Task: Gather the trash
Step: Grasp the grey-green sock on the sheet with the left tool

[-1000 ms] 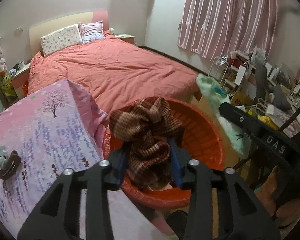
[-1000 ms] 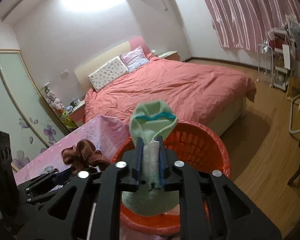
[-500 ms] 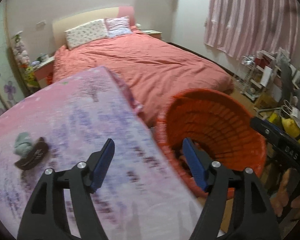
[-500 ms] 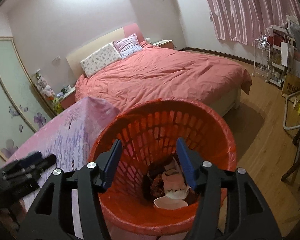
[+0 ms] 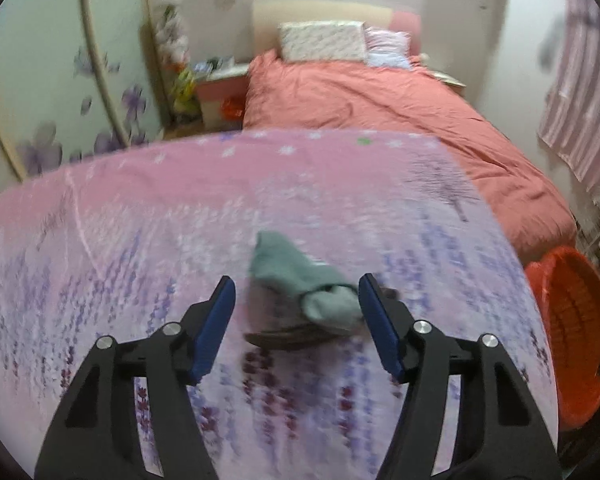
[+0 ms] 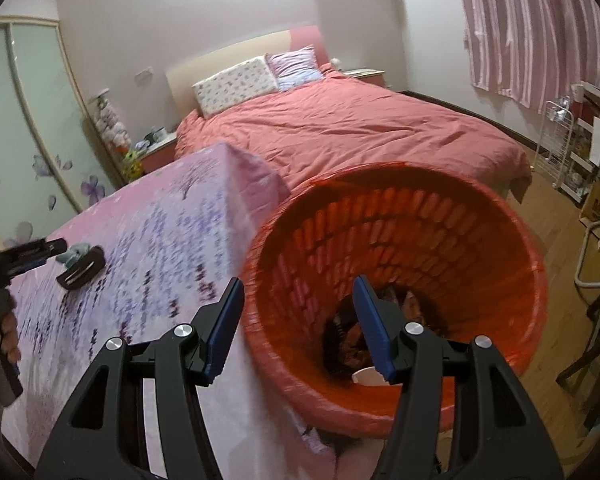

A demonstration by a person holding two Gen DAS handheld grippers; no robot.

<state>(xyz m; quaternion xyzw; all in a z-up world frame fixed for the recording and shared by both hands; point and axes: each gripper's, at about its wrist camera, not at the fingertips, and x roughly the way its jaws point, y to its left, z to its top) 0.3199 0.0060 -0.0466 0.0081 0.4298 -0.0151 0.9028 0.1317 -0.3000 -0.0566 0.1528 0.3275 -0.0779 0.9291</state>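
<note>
Blurred grey sock (image 5: 300, 276), dark item under

Sock pile (image 5: 300, 296) motion-blurred, basket (image 5: 572, 336) cut off at right edge

**Left wrist view: items on the covered table**

- Left gripper (image 5: 296, 300): jaws apart, blue pads clear of everything; they have just been closing a little, with the sock lying ahead between them, not gripped.
- Grey-green sock (image 5: 300, 276): crumpled, resting on a dark flat object (image 5: 284, 336); blurred, kind cannot be told.
- Pink floral tablecloth (image 5: 140, 240): covers the table.
- Orange basket (image 5: 572, 328): right edge, beside the table.
- Bed (image 5: 380, 120): salmon cover, two pillows (image 5: 324, 40).
</note>
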